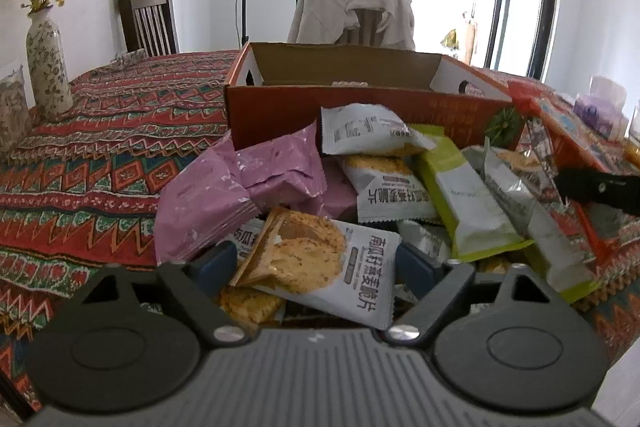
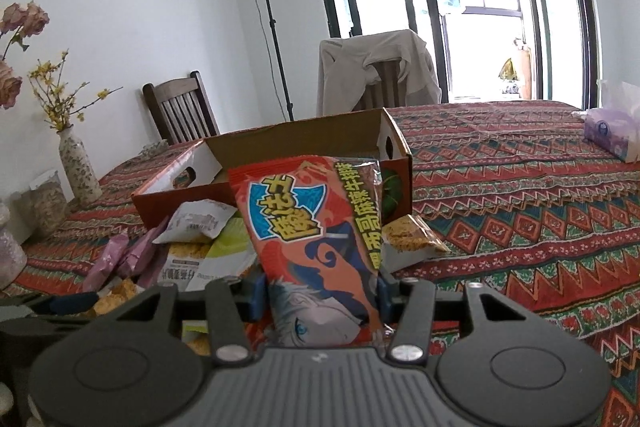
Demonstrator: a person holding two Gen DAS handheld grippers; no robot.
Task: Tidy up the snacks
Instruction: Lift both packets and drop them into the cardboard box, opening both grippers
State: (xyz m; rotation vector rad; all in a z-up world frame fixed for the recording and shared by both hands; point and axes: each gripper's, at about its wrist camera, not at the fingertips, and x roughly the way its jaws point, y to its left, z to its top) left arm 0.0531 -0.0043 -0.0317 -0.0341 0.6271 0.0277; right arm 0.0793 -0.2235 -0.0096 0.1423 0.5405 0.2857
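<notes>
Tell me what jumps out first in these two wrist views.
The red snack bag with cartoon art fills the middle of the right wrist view, clamped upright in the right hand-held gripper. Behind it, an open orange cardboard box sits on the patterned tablecloth, with a heap of snack packets piled against its near wall. The left hand-held gripper straddles a biscuit packet at the heap's near edge.
</notes>
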